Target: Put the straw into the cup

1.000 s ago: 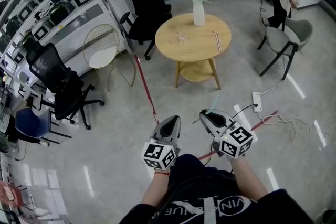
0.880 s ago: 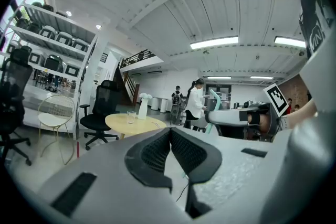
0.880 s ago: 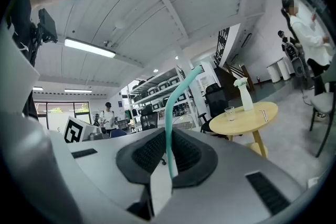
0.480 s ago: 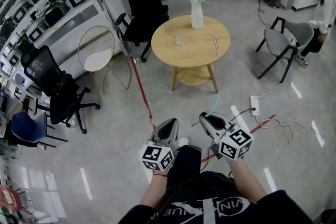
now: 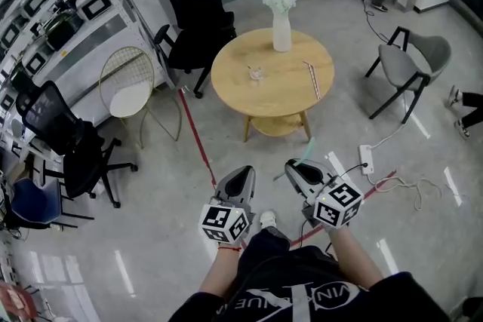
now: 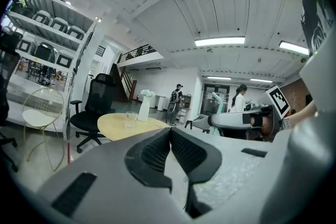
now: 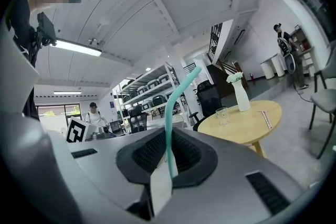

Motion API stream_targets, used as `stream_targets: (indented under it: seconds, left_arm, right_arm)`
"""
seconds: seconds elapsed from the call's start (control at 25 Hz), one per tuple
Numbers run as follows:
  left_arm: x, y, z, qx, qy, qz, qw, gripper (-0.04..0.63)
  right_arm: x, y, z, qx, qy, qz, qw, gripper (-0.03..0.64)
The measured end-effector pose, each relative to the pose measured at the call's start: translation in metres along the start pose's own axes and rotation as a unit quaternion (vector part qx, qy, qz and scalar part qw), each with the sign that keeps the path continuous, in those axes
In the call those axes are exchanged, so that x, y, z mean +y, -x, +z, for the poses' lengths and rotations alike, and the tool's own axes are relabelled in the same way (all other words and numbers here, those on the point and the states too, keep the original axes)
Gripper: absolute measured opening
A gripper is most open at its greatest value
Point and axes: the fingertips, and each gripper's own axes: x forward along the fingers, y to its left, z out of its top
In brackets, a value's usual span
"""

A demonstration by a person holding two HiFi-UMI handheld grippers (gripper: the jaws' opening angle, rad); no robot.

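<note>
Two hand-held grippers show at lower centre of the head view. The left gripper (image 5: pixel 240 173) has its jaws together, nothing between them. The right gripper (image 5: pixel 293 167) is clamped on a thin teal plastic straw (image 7: pixel 169 128), which rises above the jaws. The small clear glass cup (image 5: pixel 256 72) stands on the round wooden table (image 5: pixel 226 90) at upper centre, well apart from both grippers.
</note>
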Motion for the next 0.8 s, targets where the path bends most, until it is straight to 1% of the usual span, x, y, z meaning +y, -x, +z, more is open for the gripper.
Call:
stream_targets:
  seconds: [0.32, 0.52, 0.68, 0.8]
  left_arm:
    - [0.064, -0.054, 0.016, 0.007, 0.005, -0.016, 0.9998, 0.012]
    - [0.106, -0.081, 0.028, 0.007, 0.003, -0.024, 0.9997, 0.012]
    - [0.136, -0.095, 0.033, 0.007, 0.000, -0.029, 0.9996, 0.012]
    - [0.152, -0.103, 0.029, 0.007, 0.008, -0.026, 0.9996, 0.012]
  right_arm:
    - [-0.037, -0.072, 0.013, 0.007, -0.005, -0.012, 1.000, 0.029]
    - [-0.056, -0.118, 0.025, 0.000, -0.006, -0.020, 1.000, 0.029]
    - [-0.063, -0.150, 0.030, -0.004, -0.005, -0.022, 1.000, 0.029]
    - [-0.065, -0.165, 0.023, 0.006, 0.000, -0.017, 1.000, 0.029]
